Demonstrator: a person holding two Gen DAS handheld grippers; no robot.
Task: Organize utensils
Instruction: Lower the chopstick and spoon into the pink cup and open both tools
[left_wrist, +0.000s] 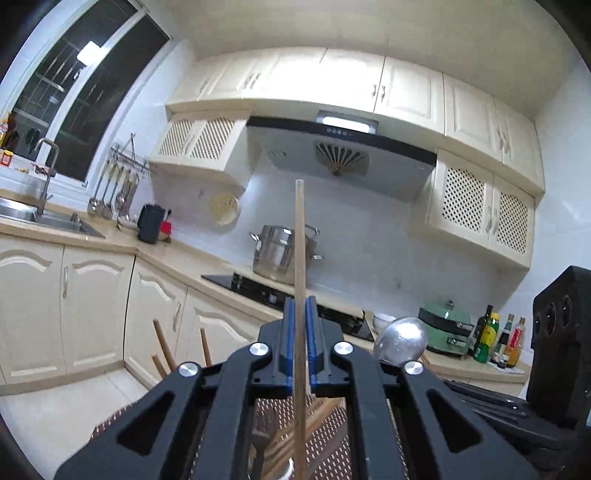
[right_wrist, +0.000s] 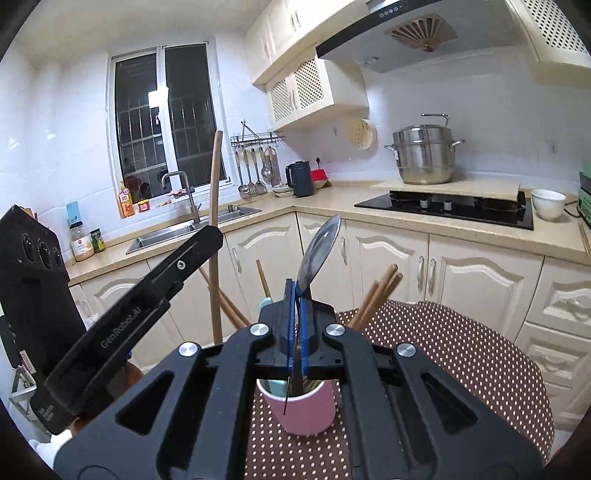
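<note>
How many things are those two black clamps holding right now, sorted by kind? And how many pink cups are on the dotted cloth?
Wooden chopstick: 1, pinched in the left gripper
Metal spoon: 1, pinched in the right gripper
Pink cup: 1, on the dotted cloth
Total: 3

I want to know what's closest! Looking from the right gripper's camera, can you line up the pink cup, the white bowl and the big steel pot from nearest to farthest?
From the right gripper:
1. Pink cup, right below it on the dotted table.
2. White bowl, off to the right on the counter beside the stove.
3. Big steel pot, farthest, at the back of the counter by the wall.
</note>
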